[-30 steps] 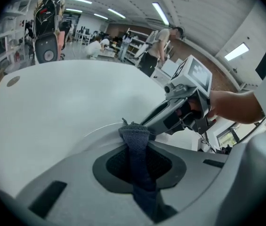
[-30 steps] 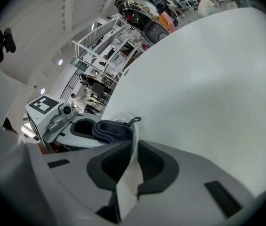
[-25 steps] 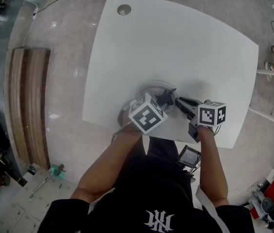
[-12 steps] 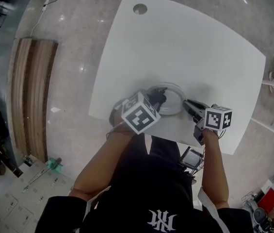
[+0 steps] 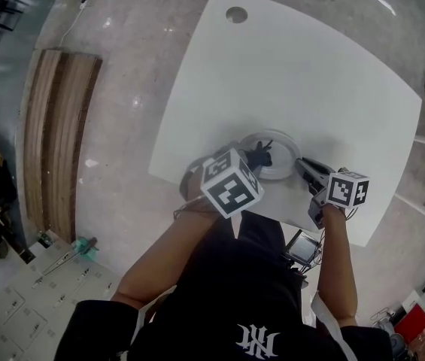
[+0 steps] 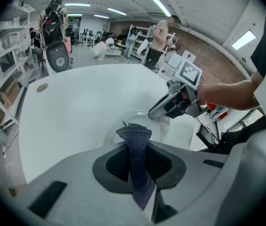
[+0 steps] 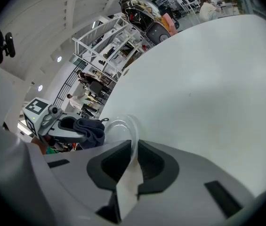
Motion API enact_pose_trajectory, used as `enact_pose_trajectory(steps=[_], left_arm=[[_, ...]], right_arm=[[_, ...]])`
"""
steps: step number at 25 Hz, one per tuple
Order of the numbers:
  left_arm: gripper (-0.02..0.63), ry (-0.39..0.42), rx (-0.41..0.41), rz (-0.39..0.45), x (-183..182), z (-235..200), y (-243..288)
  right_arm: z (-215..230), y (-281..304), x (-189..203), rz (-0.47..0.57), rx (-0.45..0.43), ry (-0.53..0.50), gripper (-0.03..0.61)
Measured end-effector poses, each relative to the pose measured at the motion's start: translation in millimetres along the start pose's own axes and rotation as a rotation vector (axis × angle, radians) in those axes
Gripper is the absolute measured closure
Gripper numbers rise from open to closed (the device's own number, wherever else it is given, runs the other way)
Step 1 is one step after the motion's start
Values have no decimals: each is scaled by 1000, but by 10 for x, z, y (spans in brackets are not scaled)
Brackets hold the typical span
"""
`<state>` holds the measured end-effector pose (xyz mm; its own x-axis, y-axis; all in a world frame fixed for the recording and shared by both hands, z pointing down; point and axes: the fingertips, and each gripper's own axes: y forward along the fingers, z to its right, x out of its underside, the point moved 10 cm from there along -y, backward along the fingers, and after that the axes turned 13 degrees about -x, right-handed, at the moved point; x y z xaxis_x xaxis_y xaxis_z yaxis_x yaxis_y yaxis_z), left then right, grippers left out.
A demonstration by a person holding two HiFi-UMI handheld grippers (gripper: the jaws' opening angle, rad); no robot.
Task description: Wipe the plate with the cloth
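A clear glass plate (image 5: 272, 156) lies on the white table (image 5: 302, 74) near its front edge. My left gripper (image 5: 256, 156) is shut on a dark grey cloth (image 6: 135, 140), whose bunched end (image 5: 259, 156) rests on the plate's left part. My right gripper (image 5: 302, 164) is shut on the plate's right rim (image 7: 132, 140). In the right gripper view the cloth (image 7: 91, 130) and the left gripper (image 7: 60, 126) show just left of the plate. In the left gripper view the right gripper (image 6: 170, 105) sits at the plate's far edge (image 6: 137, 119).
A round cable hole (image 5: 236, 14) is at the table's far left corner. A wooden bench (image 5: 58, 141) stands on the floor to the left. Shelving and people fill the room beyond the table (image 6: 100, 46).
The plate, held at its rim by the right gripper, has shifted right along the front edge. The left gripper's cloth has moved from the plate's left edge further onto it.
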<state>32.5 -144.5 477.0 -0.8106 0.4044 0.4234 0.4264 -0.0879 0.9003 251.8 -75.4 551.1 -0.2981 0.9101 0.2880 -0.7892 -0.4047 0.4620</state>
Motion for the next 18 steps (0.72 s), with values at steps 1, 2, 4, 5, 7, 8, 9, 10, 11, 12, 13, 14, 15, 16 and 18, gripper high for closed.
enact_pose_trajectory(steps=[1,2,4,5,7,8,9,10,11,12,13,14,15,16,18], left_arm=[[563,12,19,15,-72,68,4],[563,22,40,31,-147,137,11],[563,40,79,60,-292,270,44],[563,50,97,73,-363,337,79],[563,78,129,89,-492,476,198],[563,95,139,87,-539,539,269],[563,111,141,79,-567,588,339],[563,125,137,67,-572,619,404],[563,132,131,54,-554,629,458],[563,135,125,43,-519,623,498],[563,138,117,34,-478,604,525],[563,143,105,26,-439,579,541],[563,150,92,18,-404,552,546],[563,155,78,12,-376,524,543],[563,155,57,0,-329,465,522]], right_arm=[[-1,-3,1,1,1,-1,540],[-6,-2,1,2,2,-2,540],[-22,13,-1,3,2,-4,540],[-24,20,-2,4,-1,-4,540],[-13,18,-4,6,-5,-3,540],[-6,10,-4,7,-6,-2,540],[-2,1,-3,9,-7,-1,540],[-3,-3,-3,10,-9,-1,540],[-10,-1,-4,11,-9,-2,540],[-19,5,-4,11,-8,-5,540],[-26,11,-5,10,-6,-9,540],[-31,15,-6,9,-4,-12,540],[-33,15,-7,9,-3,-13,540],[-34,15,-7,10,-3,-14,540],[-36,16,-12,13,-3,-15,540]])
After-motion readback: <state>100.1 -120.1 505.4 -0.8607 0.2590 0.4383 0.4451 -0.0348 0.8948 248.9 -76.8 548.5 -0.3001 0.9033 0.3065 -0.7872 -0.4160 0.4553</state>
